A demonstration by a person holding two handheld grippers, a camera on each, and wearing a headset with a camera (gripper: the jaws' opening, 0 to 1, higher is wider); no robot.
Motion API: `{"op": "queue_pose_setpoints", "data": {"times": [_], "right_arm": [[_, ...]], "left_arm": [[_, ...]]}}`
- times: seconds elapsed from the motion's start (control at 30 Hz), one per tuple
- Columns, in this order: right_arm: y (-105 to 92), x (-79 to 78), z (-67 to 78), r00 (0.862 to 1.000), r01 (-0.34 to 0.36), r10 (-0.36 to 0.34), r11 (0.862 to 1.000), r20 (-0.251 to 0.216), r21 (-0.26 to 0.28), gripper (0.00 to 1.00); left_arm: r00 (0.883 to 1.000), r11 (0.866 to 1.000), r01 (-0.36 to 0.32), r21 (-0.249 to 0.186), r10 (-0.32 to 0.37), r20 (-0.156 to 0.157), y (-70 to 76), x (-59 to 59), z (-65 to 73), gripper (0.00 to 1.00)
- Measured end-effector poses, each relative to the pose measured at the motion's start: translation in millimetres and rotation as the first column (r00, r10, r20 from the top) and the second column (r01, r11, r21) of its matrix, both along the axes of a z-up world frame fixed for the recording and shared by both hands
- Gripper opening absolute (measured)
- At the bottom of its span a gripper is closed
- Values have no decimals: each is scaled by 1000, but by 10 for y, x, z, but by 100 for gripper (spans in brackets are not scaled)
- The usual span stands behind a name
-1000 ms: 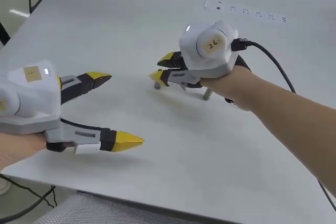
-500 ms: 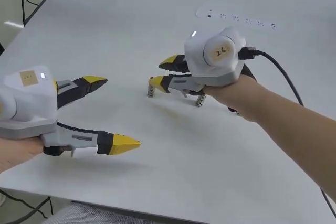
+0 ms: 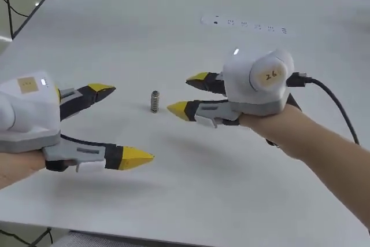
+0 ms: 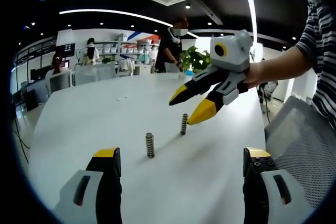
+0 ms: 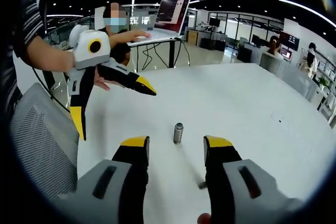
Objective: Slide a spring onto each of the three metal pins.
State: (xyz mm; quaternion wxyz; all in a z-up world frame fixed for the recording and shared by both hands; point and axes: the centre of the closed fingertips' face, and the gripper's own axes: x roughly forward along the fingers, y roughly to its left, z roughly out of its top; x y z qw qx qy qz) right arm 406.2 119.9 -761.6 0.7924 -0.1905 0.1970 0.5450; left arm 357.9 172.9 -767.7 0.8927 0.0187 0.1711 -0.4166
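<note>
A short metal spring (image 3: pixel 155 102) stands upright on a pin on the white table (image 3: pixel 243 189). It lies between my two grippers. The left gripper view shows this near spring (image 4: pixel 150 145) and a second upright spring (image 4: pixel 184 124) farther off, just under the right gripper (image 4: pixel 185 109). My right gripper (image 3: pixel 186 92) hovers open to the right of the near spring, a short gap away, holding nothing. In its own view the spring (image 5: pixel 178 132) stands ahead between the open jaws (image 5: pixel 176 141). My left gripper (image 3: pixel 124 122) is wide open at the left, holding nothing.
A white power strip (image 3: pixel 248 25) lies at the far side of the table. The table's near edge runs close under the left gripper. A mesh chair (image 5: pixel 37 145) stands beside the table. A laptop (image 5: pixel 173 11) and several people sit in the background.
My right gripper has drawn back to the right, off the near spring, which now stands uncovered. The left gripper has barely moved. The head camera shifted slightly.
</note>
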Motion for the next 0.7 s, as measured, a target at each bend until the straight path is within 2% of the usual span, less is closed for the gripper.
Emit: {"op": "queue_pose_setpoints", "data": {"times": [0.23, 0.4, 0.57, 0.7], "right_arm": [[-276, -99, -23, 998, 61, -60, 998, -20, 26, 56], [-544, -113, -24, 987, 160, -158, 986, -26, 51, 61], [-711, -196, 3, 980, 198, -196, 976, -28, 90, 74], [-828, -251, 54, 977, 212, -210, 970, -33, 118, 78]], "left_arm": [[1000, 1000, 6, -1, -6, 6, -23, 8, 35, 97], [1000, 1000, 15, 3, -15, 11, -69, 15, 43, 97], [1000, 1000, 15, -15, -15, 15, -88, 26, 85, 97], [1000, 1000, 25, -9, -25, 15, -106, 14, 89, 97]]}}
